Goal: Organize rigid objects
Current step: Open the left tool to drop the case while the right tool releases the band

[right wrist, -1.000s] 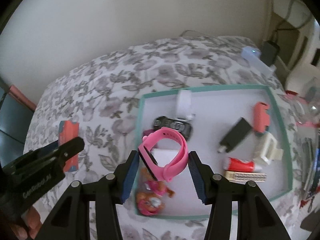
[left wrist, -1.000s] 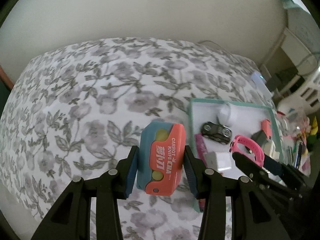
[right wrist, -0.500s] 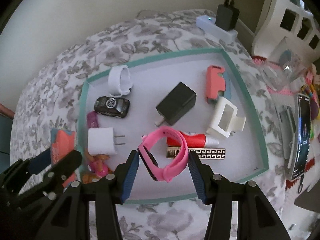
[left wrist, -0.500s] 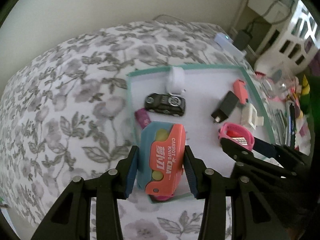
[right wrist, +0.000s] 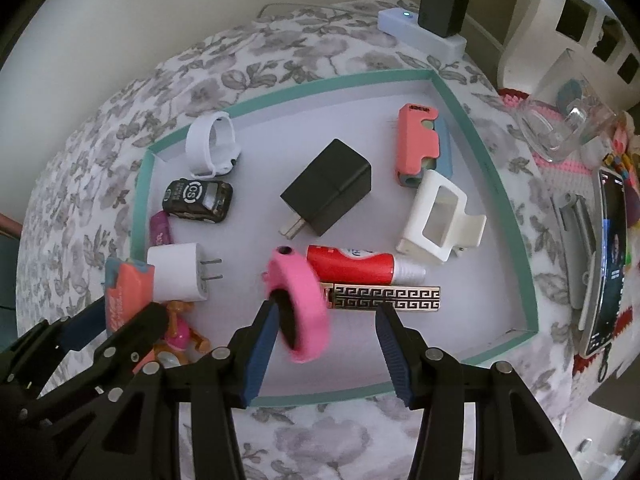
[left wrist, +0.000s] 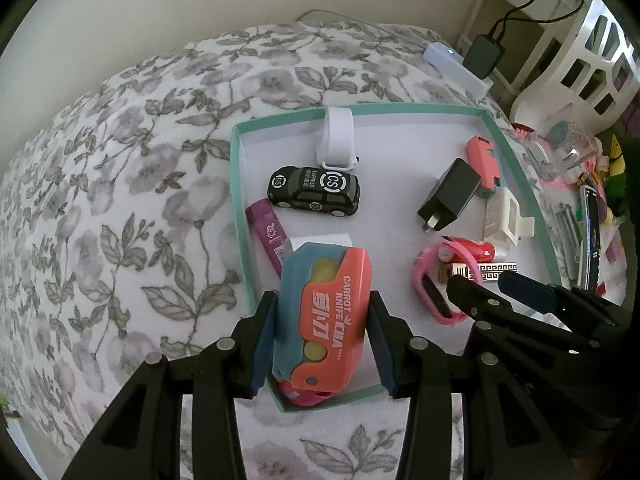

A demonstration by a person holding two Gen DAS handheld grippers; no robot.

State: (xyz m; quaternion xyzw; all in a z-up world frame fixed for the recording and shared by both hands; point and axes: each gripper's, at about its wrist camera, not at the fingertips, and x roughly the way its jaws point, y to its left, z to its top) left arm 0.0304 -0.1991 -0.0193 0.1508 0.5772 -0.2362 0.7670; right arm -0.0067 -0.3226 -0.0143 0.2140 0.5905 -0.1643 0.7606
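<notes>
My left gripper [left wrist: 322, 336] is shut on an orange and blue toy knife case [left wrist: 320, 316], held over the near left corner of the teal-rimmed tray [left wrist: 236, 184]. The right gripper [right wrist: 326, 312] hangs over the tray's near middle. A pink watch band [right wrist: 298, 308] sits between its jaws, blurred and edge-on. It leans on the left finger [right wrist: 260, 344], with a wide gap to the right one. In the tray [right wrist: 480, 128] lie a black toy car [right wrist: 198, 196], a white band [right wrist: 210, 146], a black charger [right wrist: 328, 188] and a white charger [right wrist: 178, 276].
The tray also holds a red tube [right wrist: 352, 268], a gold patterned bar [right wrist: 384, 296], a white clip [right wrist: 440, 216], a second orange case [right wrist: 418, 140], a purple tube [right wrist: 160, 228] and a figurine [right wrist: 178, 336]. A power strip [right wrist: 420, 32] lies behind and a phone [right wrist: 608, 256] to the right.
Both grippers have come over the tray and sunk toward it. The pink band, earlier spanning the right jaws, has turned edge-on against the left finger. The knife case stays gripped.
</notes>
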